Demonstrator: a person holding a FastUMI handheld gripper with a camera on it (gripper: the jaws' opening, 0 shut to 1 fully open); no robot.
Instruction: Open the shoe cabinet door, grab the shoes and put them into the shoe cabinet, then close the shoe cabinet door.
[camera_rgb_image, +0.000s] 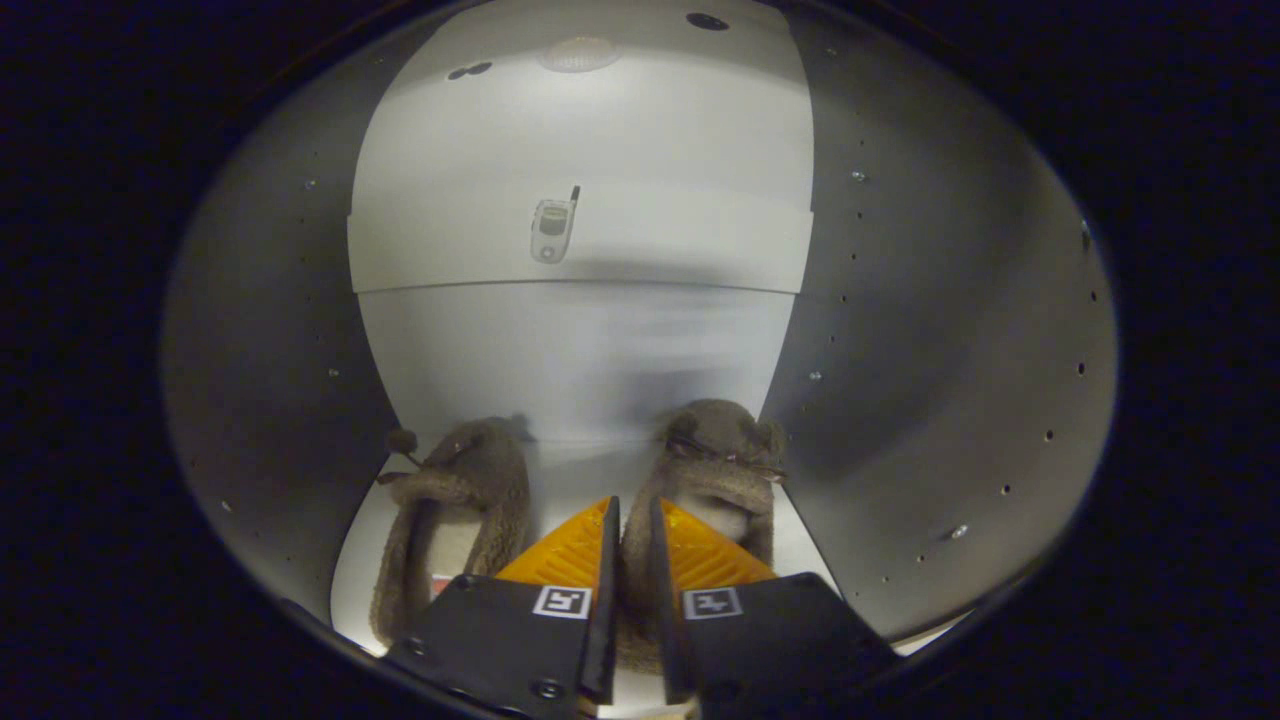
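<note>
The gripper (630, 560) sits at the bottom centre of the frame, inside the cabinet (930, 330), whose door must already be open. Its jaws stand narrow, pinching the inner edge of the right shoe (715, 470), which rests on the shelf (575, 485) at lower right of centre. The left shoe (465, 510) lies just beside it at lower left, already placed. A sticker (553, 228) marks the back wall above. Both shoes look in; what seems left is to let go, back out and close the door.
</note>
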